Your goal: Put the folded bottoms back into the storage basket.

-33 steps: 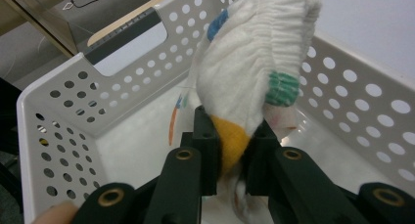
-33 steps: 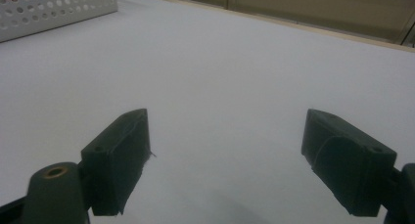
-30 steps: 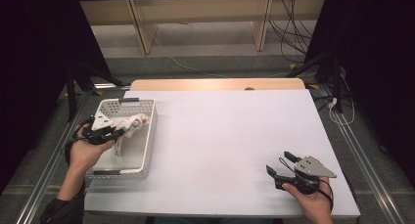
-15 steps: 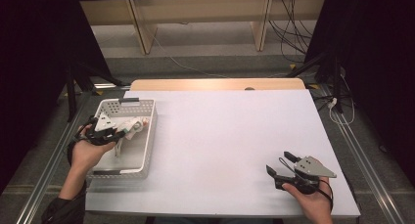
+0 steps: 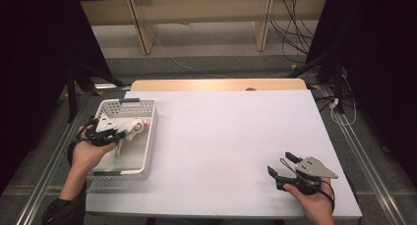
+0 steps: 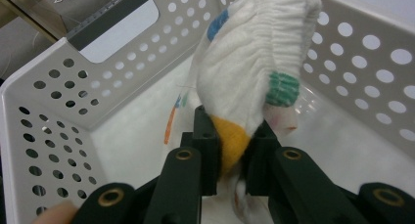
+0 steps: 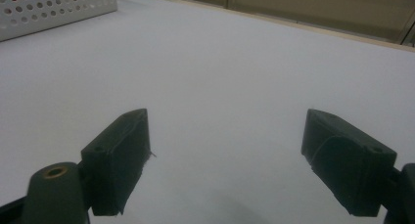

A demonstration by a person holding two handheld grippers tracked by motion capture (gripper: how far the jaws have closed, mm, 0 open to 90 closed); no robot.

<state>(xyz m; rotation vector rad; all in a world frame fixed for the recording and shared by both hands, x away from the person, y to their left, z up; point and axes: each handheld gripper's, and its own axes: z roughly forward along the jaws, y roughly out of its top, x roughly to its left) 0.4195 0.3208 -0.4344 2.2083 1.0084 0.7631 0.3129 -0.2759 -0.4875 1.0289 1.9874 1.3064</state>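
My left claw [image 6: 230, 150] pinches a white ribbed cloth with orange, green and blue patches [image 6: 254, 72], bunched upward inside the white perforated plastic basket [image 6: 58, 131]. My right claw [image 5: 285, 168], spread empty, sits well apart from the basket.

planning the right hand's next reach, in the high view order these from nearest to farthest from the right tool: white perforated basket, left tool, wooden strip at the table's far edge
From the right tool, at the table's near right:
1. White perforated plastic basket, on the table's left side.
2. Left tool, over that basket, shut on a white patterned cloth.
3. Light wooden strip, along the table's far edge.
Items 2 and 3 are close.
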